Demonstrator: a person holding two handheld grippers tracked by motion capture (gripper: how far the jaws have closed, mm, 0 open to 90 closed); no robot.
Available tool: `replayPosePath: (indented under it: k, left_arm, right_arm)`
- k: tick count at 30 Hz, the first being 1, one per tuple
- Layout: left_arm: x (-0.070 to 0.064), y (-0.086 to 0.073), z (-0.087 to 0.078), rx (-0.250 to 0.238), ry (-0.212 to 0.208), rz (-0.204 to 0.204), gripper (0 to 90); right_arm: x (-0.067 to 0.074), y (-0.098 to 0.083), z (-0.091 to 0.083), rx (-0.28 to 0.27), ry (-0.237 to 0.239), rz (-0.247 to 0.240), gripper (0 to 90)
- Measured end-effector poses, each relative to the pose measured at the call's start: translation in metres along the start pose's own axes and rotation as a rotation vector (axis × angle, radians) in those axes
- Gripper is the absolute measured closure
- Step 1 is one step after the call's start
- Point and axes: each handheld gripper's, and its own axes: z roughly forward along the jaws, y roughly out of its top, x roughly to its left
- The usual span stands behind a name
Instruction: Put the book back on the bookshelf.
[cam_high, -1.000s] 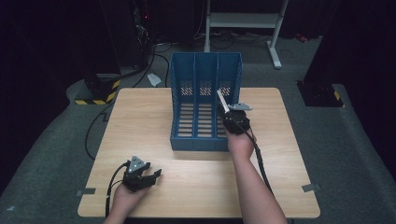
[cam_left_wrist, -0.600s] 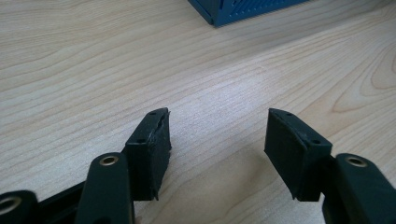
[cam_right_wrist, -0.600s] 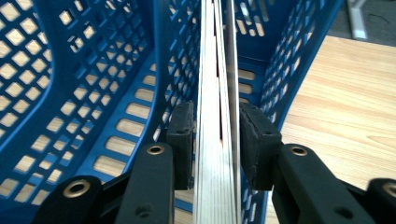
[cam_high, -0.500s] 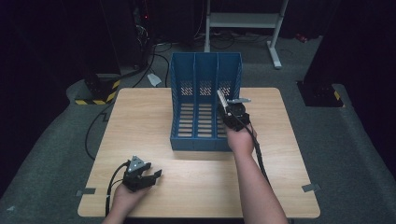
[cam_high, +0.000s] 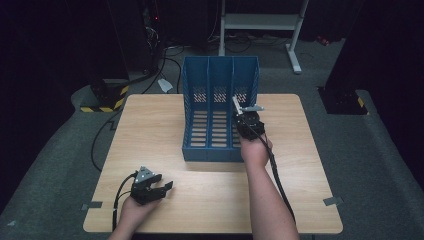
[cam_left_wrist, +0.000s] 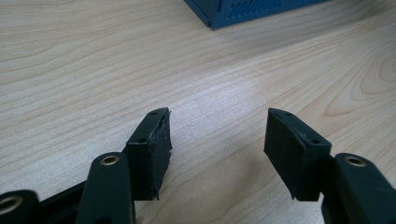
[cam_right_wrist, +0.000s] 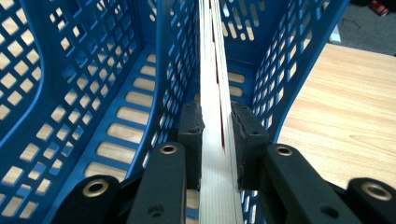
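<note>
Two grippers at work: my right gripper (cam_right_wrist: 217, 140) pinches a thin book (cam_right_wrist: 214, 93) edge-on over the blue file rack's (cam_high: 220, 95) right-hand compartment. My left gripper (cam_left_wrist: 217, 149) rests spread wide on the table (cam_high: 150, 130), well short of the rack.

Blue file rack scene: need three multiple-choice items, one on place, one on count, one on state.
1. Where does the book held by the right tongs sit?
A. rack's right compartment
B. bare table
C. floor

2. How many compartments has the blue file rack?
A. two
B. three
C. five

3. The left tongs are:
A. shut on a pen
B. open over the table
C. inside the rack

Answers: 1 A, the book stands between the rack's right wall and a divider; 2 B, two dividers make three slots; 3 B, jaws apart with bare wood between.
</note>
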Motion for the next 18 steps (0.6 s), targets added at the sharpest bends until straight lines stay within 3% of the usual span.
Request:
replayPosePath:
  k: [8, 18]
  left_arm:
    - [0.0018, 0.0004, 0.0004, -0.004, 0.0, -0.008, 41.1]
    - [0.0013, 0.0001, 0.0002, -0.002, -0.008, -0.009, 41.0]
  right_arm:
    - [-0.0027, -0.0026, -0.006, -0.055, -0.015, 0.043, 76.1]
    - [-0.0052, -0.0024, -0.0091, -0.085, -0.085, 0.088, 76.1]
